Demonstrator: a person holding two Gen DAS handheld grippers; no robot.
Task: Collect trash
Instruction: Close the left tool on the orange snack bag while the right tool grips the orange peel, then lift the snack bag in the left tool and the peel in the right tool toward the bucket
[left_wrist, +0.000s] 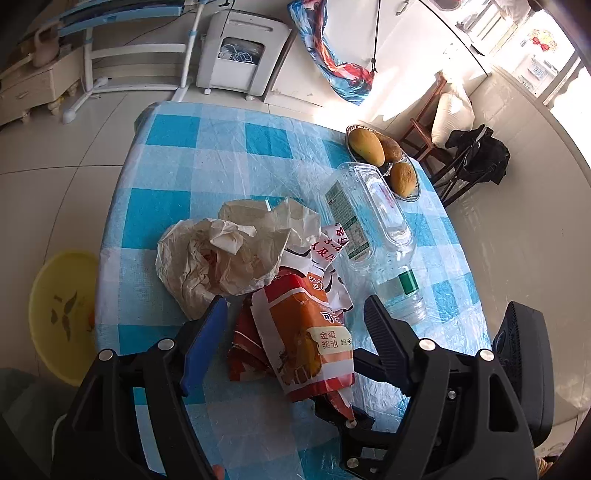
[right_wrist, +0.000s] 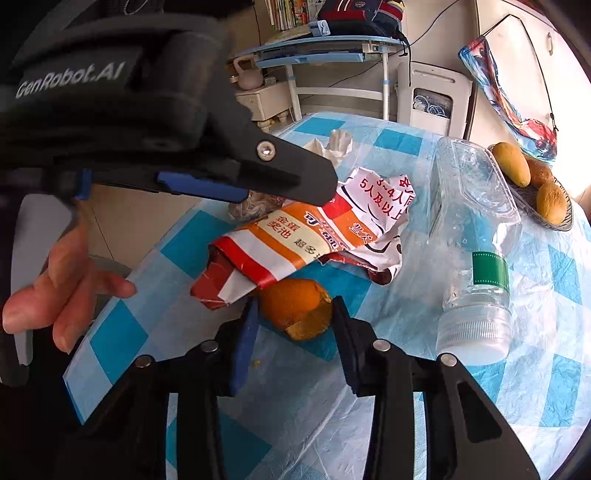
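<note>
My right gripper (right_wrist: 293, 321) has its jaws set around the orange peel (right_wrist: 295, 308) on the blue checked tablecloth (right_wrist: 546, 280); I cannot tell whether the pads press on it. My left gripper (left_wrist: 295, 321) stands wide apart over the crumpled orange wrapper (left_wrist: 314, 332), not gripping it. Beside that wrapper lie crumpled tissue paper (left_wrist: 221, 251) and an empty plastic bottle (left_wrist: 376, 229).
</note>
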